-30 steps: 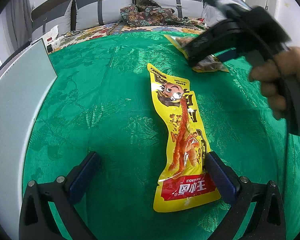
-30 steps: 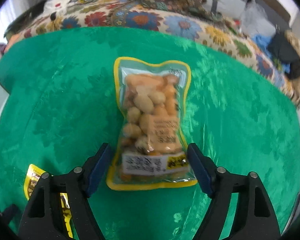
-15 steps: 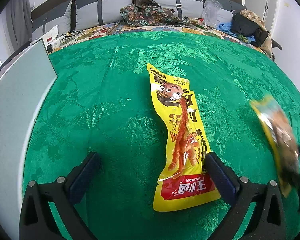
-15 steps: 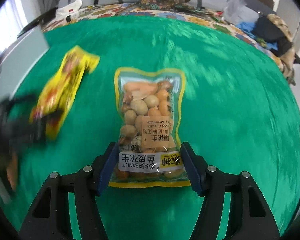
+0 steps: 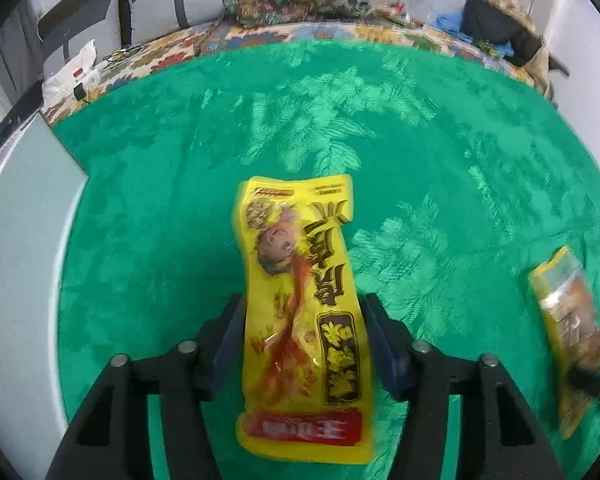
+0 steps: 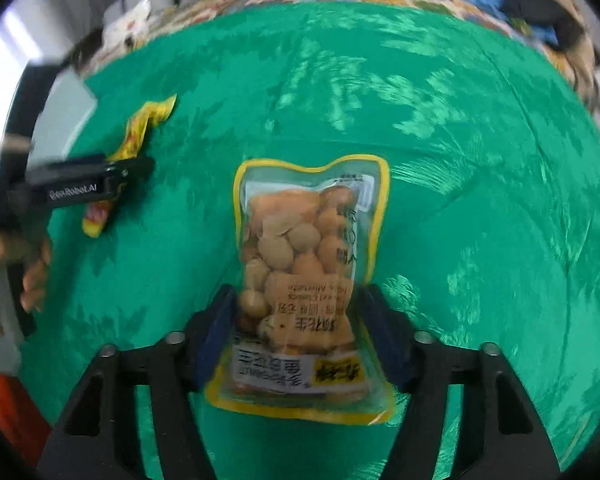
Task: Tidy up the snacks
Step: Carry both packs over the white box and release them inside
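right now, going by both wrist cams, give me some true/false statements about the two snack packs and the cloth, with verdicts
1. The yellow snack pack sits between the fingers of the left gripper. True; the fingers are closing on it.
2. The peanut pack has an opaque red wrapper. False; it is clear with a yellow border, nuts showing.
3. The cloth is green. True.
4. The right gripper has nothing between its fingers. False; the peanut pack is between them as they close.
5. A hand shows at the left of the right wrist view. True.
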### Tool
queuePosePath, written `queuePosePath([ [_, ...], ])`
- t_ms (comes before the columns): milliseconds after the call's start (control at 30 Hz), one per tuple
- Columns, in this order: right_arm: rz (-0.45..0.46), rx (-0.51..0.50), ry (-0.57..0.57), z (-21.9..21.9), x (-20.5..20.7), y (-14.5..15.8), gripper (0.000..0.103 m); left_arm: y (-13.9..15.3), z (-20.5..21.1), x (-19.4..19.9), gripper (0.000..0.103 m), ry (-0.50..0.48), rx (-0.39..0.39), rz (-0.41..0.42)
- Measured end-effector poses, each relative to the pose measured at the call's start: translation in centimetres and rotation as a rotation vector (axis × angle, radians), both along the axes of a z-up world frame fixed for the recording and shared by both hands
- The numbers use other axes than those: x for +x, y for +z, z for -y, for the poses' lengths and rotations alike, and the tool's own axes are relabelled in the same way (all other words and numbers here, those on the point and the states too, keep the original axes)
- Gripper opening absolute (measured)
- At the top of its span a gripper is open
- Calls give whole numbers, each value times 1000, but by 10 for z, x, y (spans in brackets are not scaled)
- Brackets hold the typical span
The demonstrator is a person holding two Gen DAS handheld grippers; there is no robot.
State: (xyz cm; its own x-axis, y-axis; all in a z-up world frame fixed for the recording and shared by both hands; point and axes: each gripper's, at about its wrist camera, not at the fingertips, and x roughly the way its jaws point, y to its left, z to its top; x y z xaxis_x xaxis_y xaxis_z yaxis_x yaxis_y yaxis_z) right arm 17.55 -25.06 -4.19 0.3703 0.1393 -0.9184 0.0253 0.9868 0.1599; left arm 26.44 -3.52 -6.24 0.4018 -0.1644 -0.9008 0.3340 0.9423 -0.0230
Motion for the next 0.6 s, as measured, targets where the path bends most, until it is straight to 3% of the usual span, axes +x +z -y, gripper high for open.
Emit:
queuePosePath([
  [100,18,199,-93,26,-17,9,58,11,-17,-15,42,-2,-56,10],
  [167,31,323,-137,36,-32,12,58,20,-36,-26,42,24,-155,-17],
  [267,54,439,-166,39,-47,23,58,30,-54,-50,42,41,-207,-5],
  [400,79,436,-141,21,-54,45,58,56,-82,-75,42,83,-351,-7],
  [500,97,452,-108,-1,-57,68,58,98,-120,-102,42,115,-477,36],
  [600,129,459,-2,-49,-51,103,59,141,-170,-122,42,156,-539,110],
])
